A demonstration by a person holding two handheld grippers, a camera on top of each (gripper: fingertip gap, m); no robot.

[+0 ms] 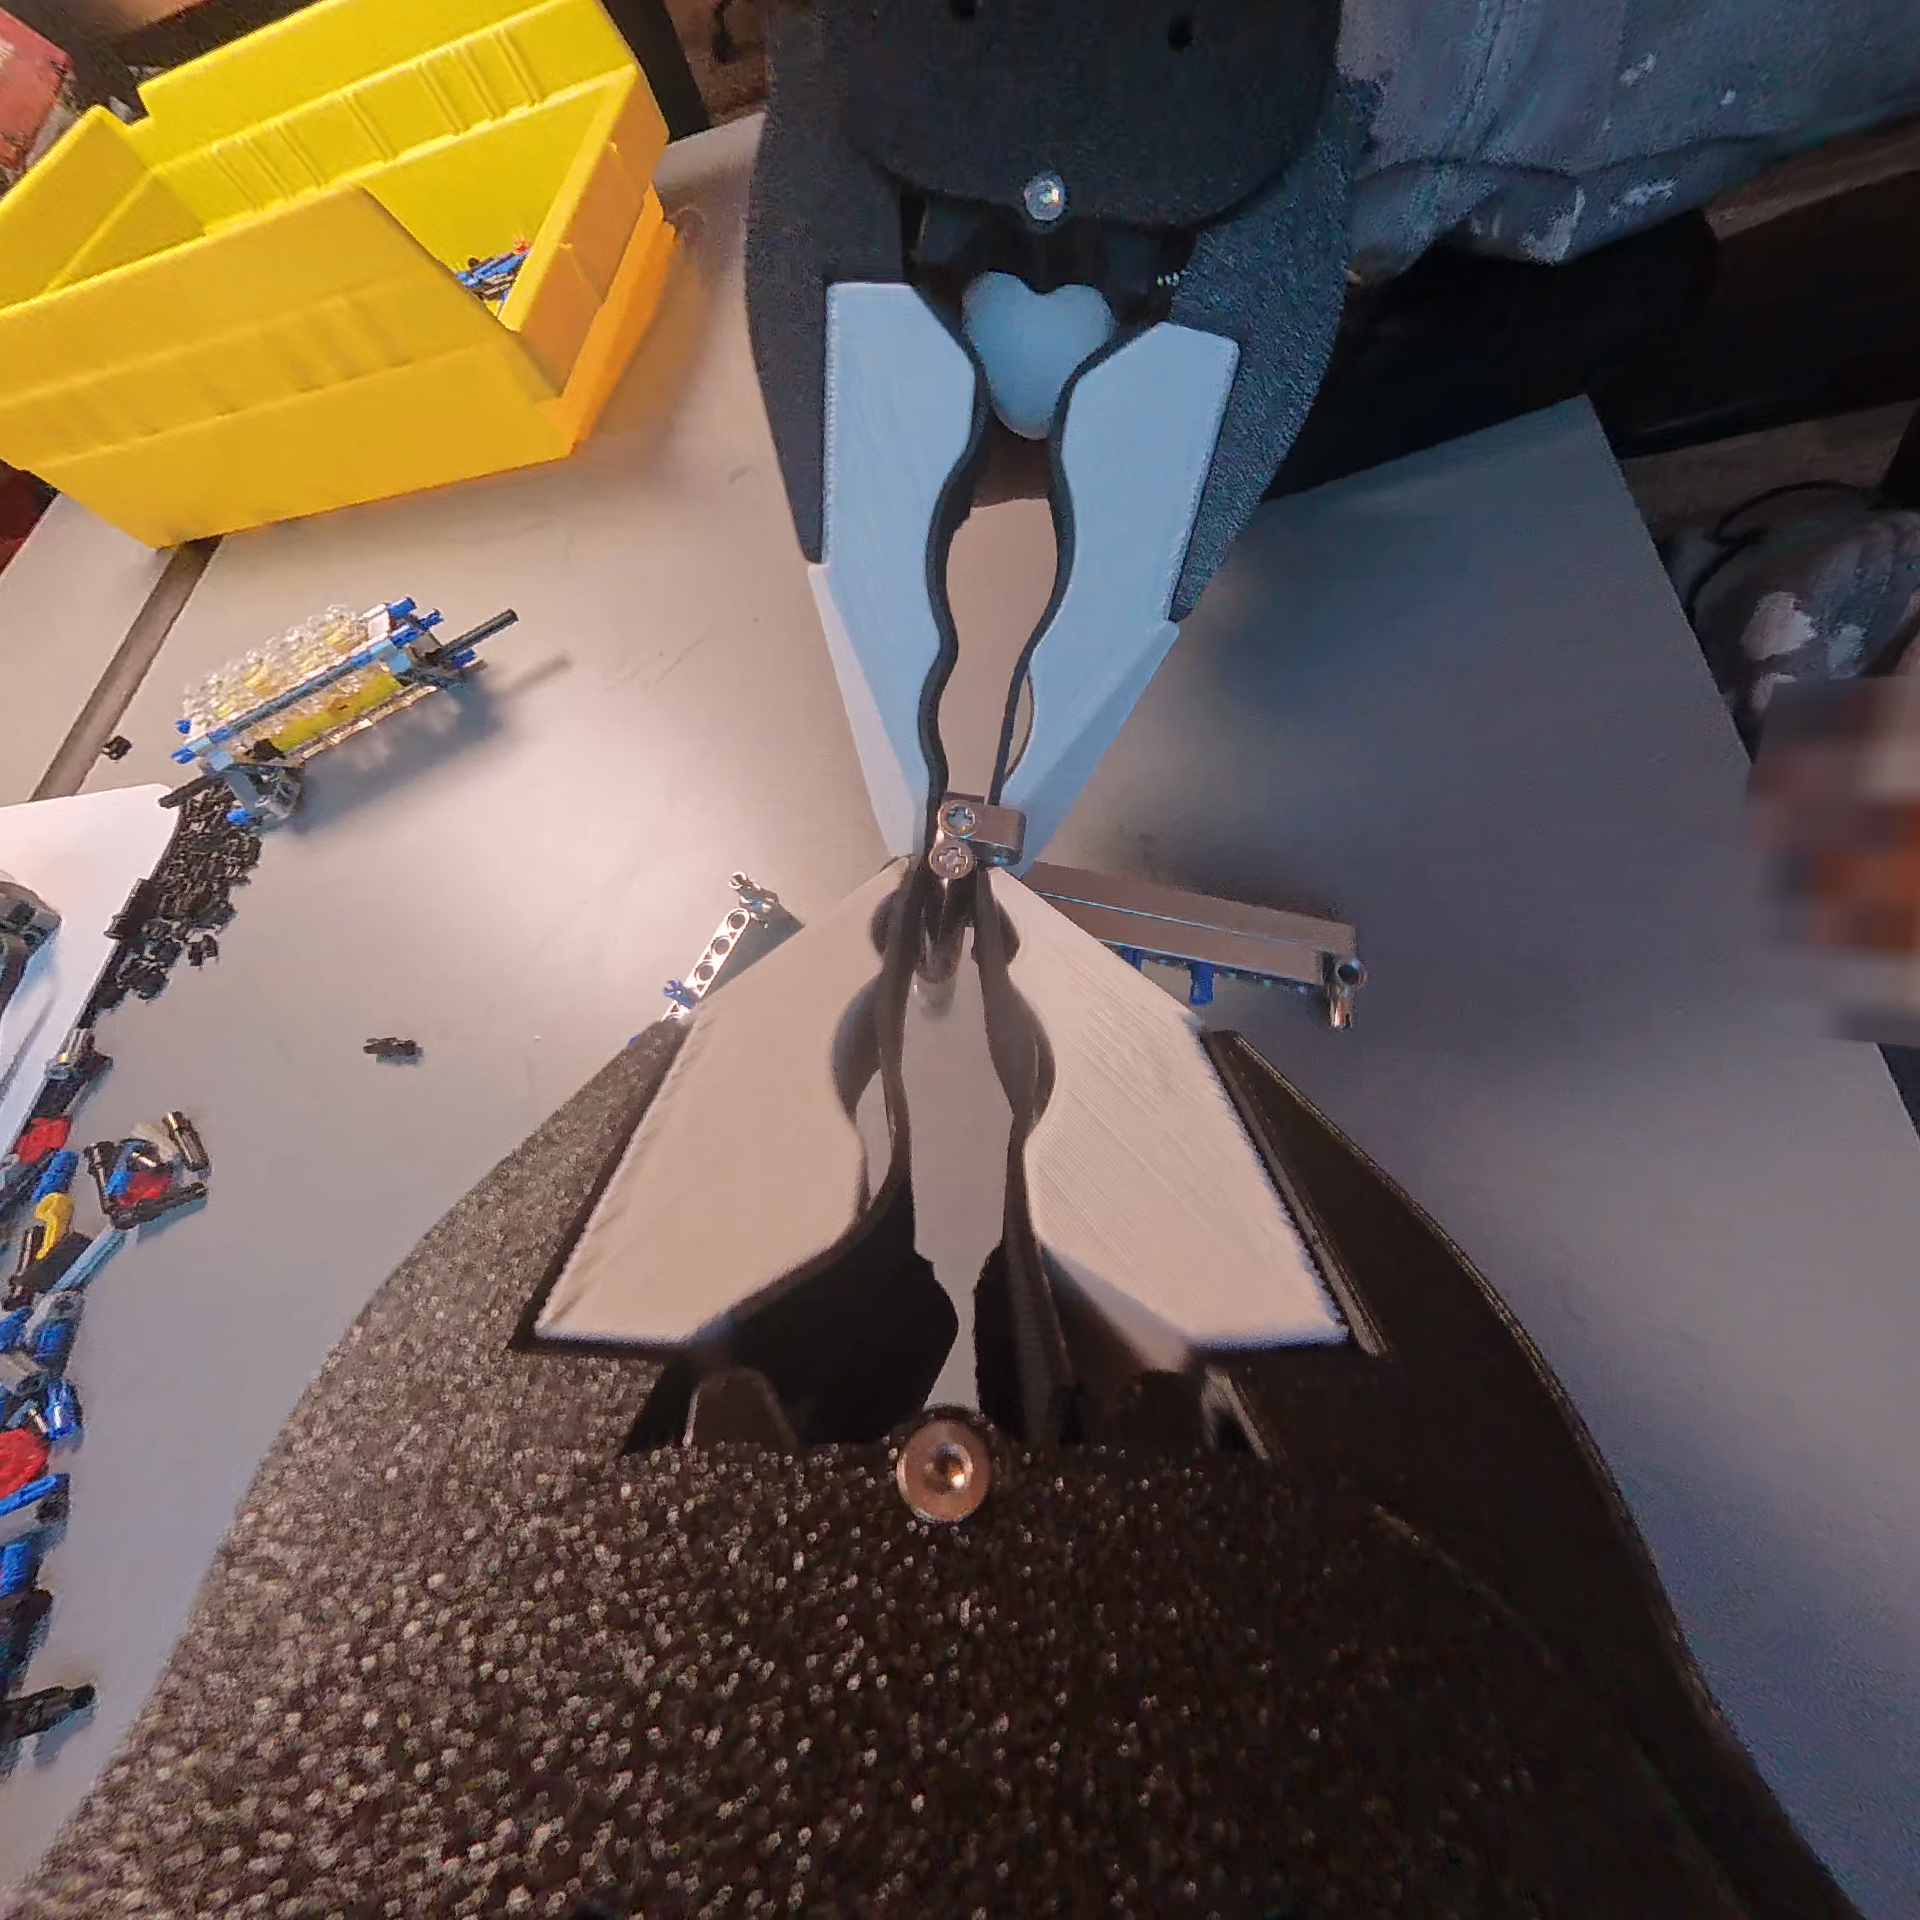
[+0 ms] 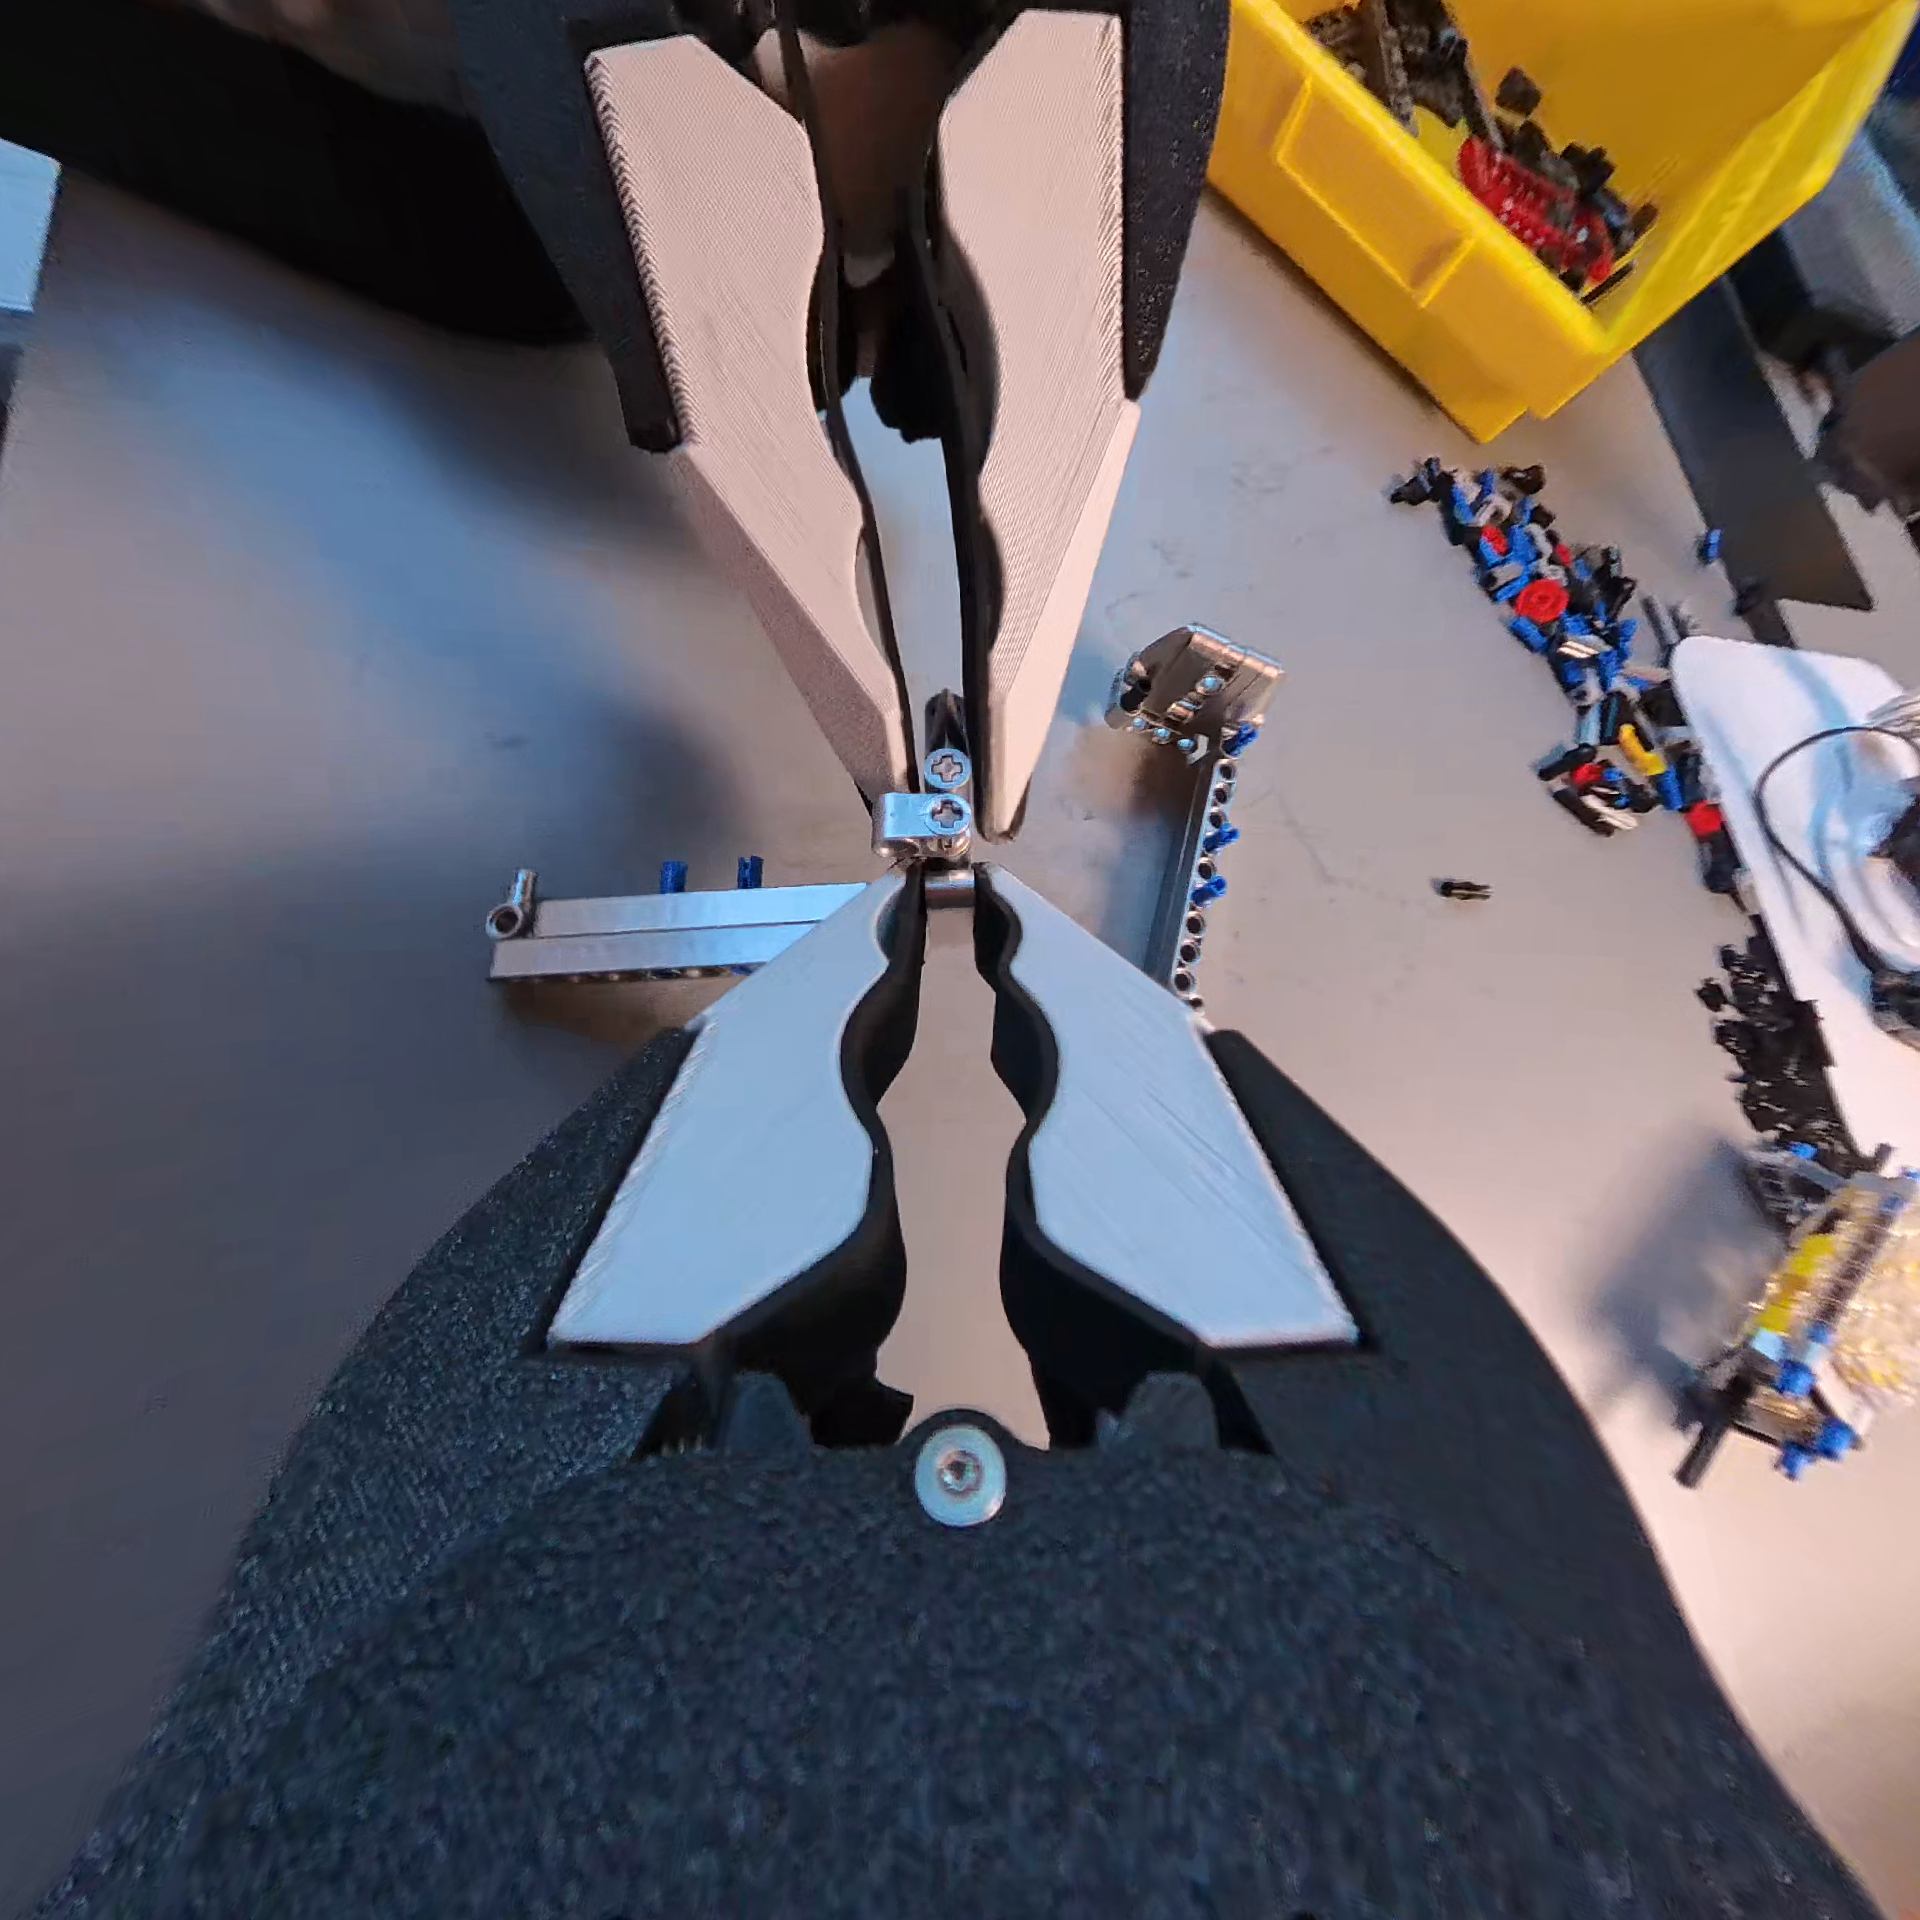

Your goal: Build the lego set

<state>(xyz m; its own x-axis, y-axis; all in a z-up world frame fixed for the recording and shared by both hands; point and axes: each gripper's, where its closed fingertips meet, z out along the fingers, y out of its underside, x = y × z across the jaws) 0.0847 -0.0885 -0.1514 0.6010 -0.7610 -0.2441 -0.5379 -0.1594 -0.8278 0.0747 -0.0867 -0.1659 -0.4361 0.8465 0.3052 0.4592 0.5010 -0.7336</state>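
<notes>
Two hand-held tongs meet tip to tip above a grey surface [image 1: 1455, 727], each pinching a small grey building-toy connector with a cross-shaped hole. Nearest in the left wrist view, the left tongs [image 1: 948, 883] have their pale ribbed fingers drawn together on the lower connector [image 1: 952, 860]; directly opposite, the right tongs [image 1: 971, 805] come in from the far side, clamped on the upper connector [image 1: 977, 823]. The two connectors touch, one stacked against the other. The right wrist view shows the same meeting mirrored: the right tongs [image 2: 948, 883] grip their connector [image 2: 925, 816] near the tips, and the left tongs [image 2: 951, 774] hold theirs [image 2: 948, 769] just beyond. Just behind the tips, on the surface, lies a long grey studless beam [image 1: 1195, 925] with blue pins along one edge; beside it a second, perforated grey beam [image 2: 1200, 883] runs at an angle, with a chunky grey block [image 2: 1195, 675] at its far end. A single black pin [image 1: 393, 1047] lies alone nearby. Farther off, toward the edge, is a scatter of small black, blue and red toy parts [image 1: 62, 1226], a heap of black pins [image 1: 177, 894] beside a white sheet [image 1: 73, 862], and a partly built assembly [image 1: 312, 686] of clear, yellow and grey pieces with blue pins. Farthest away sits a yellow plastic bin [image 1: 312, 343] holding more loose parts.
</notes>
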